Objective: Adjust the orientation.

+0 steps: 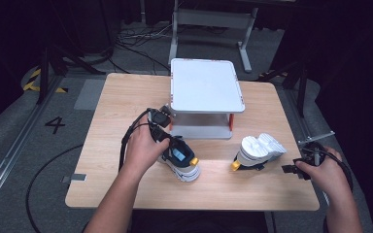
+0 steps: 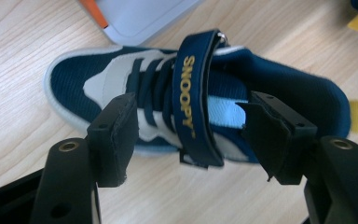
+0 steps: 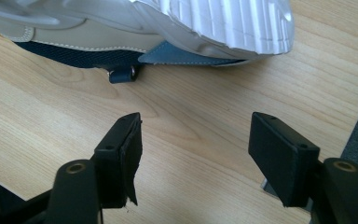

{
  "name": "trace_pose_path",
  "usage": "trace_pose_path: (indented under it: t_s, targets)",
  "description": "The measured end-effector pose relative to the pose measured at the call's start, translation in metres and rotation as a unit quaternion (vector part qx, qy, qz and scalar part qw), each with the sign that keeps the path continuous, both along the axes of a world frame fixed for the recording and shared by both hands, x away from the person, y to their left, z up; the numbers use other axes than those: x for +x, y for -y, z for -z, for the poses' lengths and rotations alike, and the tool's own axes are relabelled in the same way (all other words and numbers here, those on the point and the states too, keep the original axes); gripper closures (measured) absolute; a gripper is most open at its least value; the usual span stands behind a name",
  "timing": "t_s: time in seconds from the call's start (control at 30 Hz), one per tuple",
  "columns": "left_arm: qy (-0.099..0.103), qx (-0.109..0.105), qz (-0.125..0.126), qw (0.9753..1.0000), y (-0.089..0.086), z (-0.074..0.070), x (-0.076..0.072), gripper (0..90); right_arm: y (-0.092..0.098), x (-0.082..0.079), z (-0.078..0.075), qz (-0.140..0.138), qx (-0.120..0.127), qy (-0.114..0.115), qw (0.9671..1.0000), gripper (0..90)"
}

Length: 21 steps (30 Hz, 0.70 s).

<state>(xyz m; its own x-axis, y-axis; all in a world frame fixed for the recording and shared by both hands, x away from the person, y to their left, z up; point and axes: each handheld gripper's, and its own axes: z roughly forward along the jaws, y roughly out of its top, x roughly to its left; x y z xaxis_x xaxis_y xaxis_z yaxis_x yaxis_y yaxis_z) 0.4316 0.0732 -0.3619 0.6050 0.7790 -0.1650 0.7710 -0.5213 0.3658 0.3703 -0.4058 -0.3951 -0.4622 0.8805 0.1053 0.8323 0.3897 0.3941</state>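
A navy and white high-top shoe (image 1: 183,164) stands upright on the table in front of the rack, with a yellow heel tab. My left gripper (image 1: 174,147) hovers over it, open. In the left gripper view the gripper (image 2: 191,135) has a jaw on each side of the shoe (image 2: 284,88), above its strap (image 2: 193,93) lettered SNOOPY. The second shoe (image 1: 260,150) lies tipped over at the right with its white ribbed sole up. My right gripper (image 1: 287,169) is just right of it, open and apart from it. The right gripper view shows the gripper (image 3: 196,149) holding nothing below this shoe (image 3: 205,23).
A white two-level rack (image 1: 206,86) with orange posts stands at the table's back middle; its lower corner (image 2: 140,14) lies just beyond the upright shoe. The wooden table (image 1: 126,97) ends close to my right gripper. Cables and a metal frame are on the floor behind.
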Motion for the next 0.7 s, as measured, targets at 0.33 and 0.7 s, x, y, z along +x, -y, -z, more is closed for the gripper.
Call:
trace_pose_path:
  t_s: [0.33, 0.7]
  targets:
    - [-0.006, 0.034, 0.017, 0.9993, 0.019, 0.017, 0.008, 62.0, 0.001, 0.000, -0.002, -0.003, 0.003, 0.003, 1.0000, 36.4]
    - [0.046, 0.036, 0.083, 0.9948, 0.025, -0.004, 0.001, 73.3, 0.003, -0.003, -0.002, -0.001, 0.004, 0.002, 1.0000, 36.6]
